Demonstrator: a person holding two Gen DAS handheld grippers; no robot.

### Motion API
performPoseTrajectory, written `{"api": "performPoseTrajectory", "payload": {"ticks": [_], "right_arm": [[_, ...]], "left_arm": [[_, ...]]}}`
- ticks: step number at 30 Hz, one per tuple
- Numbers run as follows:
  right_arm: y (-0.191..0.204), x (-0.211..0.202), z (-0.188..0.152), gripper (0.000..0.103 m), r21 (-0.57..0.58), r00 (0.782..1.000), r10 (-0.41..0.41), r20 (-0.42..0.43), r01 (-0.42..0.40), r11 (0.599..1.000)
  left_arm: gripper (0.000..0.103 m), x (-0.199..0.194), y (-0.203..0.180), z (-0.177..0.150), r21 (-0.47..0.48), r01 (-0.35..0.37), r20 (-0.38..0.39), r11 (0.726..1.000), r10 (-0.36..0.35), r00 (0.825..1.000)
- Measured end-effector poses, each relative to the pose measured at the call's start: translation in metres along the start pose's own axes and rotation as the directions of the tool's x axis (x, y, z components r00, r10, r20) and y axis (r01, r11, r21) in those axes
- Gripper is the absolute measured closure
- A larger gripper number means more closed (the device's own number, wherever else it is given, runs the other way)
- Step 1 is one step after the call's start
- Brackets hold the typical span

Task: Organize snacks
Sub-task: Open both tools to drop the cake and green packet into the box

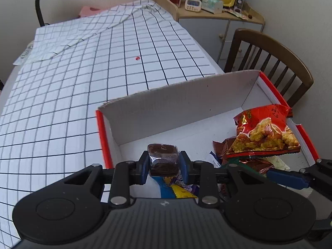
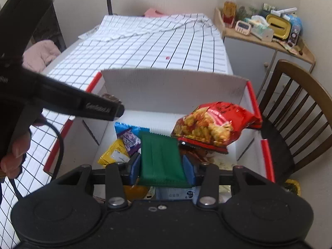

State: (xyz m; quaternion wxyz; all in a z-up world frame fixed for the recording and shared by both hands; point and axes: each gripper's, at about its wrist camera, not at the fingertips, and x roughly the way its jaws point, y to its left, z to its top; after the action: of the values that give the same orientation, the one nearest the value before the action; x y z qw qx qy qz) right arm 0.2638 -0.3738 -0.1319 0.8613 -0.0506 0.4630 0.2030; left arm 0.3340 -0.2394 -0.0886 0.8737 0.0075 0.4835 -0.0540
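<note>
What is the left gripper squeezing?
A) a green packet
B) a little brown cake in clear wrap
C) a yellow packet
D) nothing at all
B: the left gripper has its blue pads pressed on both sides of the brown cake, held over the box; the green packet is in the right gripper.

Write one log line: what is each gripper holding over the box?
left gripper: shut on brown cake | right gripper: shut on green packet | both above box

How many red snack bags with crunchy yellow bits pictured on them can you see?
1. The red snack bag sits high at the right side of the box, on top of other packets. More could be buried underneath.
</note>
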Motion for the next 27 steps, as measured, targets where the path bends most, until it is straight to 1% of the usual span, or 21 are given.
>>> {"api": "performPoseTrajectory", "payload": {"ticks": [3,6,11,17,20,24,26,27], "right_arm": [[0.002,0.008,-0.001,0.061,-0.018,1.000,0.000,-0.019,0.000,1.000],[0.003,0.014,-0.003,0.061,-0.025,0.999,0.005,-0.039,-0.006,1.000],[0.002,0.016,-0.009,0.061,-0.018,0.999,0.016,-0.048,-0.017,1.000],[-0.001,0.013,-0.010,0.058,0.012,0.999,0.030,-0.042,-0.029,0.999],[-0.002,0.007,-0.010,0.054,0.028,0.999,0.041,-0.023,-0.040,0.999],[-0.003,-0.004,-0.010,0.053,0.036,0.999,0.053,0.003,-0.054,0.998],[-0.003,-0.011,-0.011,0.043,0.042,0.998,0.053,0.023,-0.054,0.998],[-0.003,-0.015,-0.013,0.040,0.045,0.998,0.053,0.033,-0.054,0.998]], "left_arm": [[0.073,0.013,-0.001,0.001,0.001,0.008,-0.042,1.000,-0.008,0.999],[0.073,0.021,-0.002,0.001,0.001,0.007,-0.061,1.000,-0.007,0.998],[0.073,0.025,-0.004,-0.003,0.012,0.013,-0.075,1.000,-0.012,0.997],[0.073,0.021,-0.003,-0.006,0.000,0.016,-0.071,1.000,-0.016,0.997],[0.073,0.013,-0.003,-0.009,-0.003,0.016,-0.057,1.000,-0.016,0.998],[0.073,0.000,-0.001,-0.013,-0.012,0.009,-0.035,1.000,-0.010,0.999],[0.073,-0.008,0.000,-0.016,-0.016,0.007,-0.019,1.000,-0.007,1.000],[0.073,-0.013,0.000,-0.018,-0.016,0.010,-0.009,1.000,-0.010,1.000]]}}
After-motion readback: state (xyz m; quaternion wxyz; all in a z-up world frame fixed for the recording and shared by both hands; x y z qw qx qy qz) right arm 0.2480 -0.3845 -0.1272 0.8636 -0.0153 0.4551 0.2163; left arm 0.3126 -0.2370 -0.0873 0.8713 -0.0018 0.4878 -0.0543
